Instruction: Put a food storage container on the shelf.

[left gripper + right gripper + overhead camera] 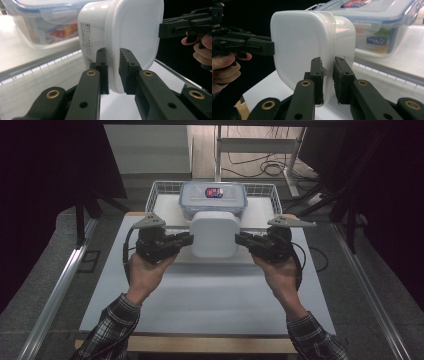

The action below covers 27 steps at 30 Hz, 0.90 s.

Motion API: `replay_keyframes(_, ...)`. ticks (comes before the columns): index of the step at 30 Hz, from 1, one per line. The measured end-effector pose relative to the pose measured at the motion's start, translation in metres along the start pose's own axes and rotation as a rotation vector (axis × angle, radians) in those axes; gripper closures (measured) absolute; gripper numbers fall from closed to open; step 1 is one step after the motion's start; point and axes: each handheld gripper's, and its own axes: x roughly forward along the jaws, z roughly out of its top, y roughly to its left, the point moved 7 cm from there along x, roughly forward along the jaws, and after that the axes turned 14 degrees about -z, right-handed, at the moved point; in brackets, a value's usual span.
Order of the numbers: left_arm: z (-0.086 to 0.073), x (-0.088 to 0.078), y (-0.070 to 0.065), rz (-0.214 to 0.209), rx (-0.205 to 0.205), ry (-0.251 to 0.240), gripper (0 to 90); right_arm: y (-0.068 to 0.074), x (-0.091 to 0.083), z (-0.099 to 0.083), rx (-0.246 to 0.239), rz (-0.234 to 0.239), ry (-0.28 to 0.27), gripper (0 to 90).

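Note:
A white plastic container (215, 234) with its lid on is held tilted above the table, lid toward the person. My left gripper (189, 239) is shut on the lid's rim at the container's left side; in the left gripper view the jaws (113, 72) pinch the rim of the container (135, 30). My right gripper (239, 239) is shut on the rim at the opposite side, and in the right gripper view its jaws (327, 77) clamp the edge of the container (297, 42). Each gripper view also shows the other gripper at the far rim.
Just behind the container, a clear box with a blue-rimmed lid (213, 197) sits in a white wire basket (160, 190); something colourful is inside it. The white tabletop (200, 295) stretches toward the person. Metal rails run along both sides of the table.

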Motion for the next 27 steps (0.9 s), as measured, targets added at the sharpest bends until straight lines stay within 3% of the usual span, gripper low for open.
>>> replay_keyframes(12,0.033,-0.012,0.001,0.015,0.021,-0.020,78.8,0.005,-0.003,0.034,-0.017,-0.007,-0.037,78.1)
replay_keyframes(27,0.072,-0.018,0.008,0.011,0.013,-0.042,78.9,0.004,-0.001,0.076,-0.012,-0.013,-0.082,78.0)
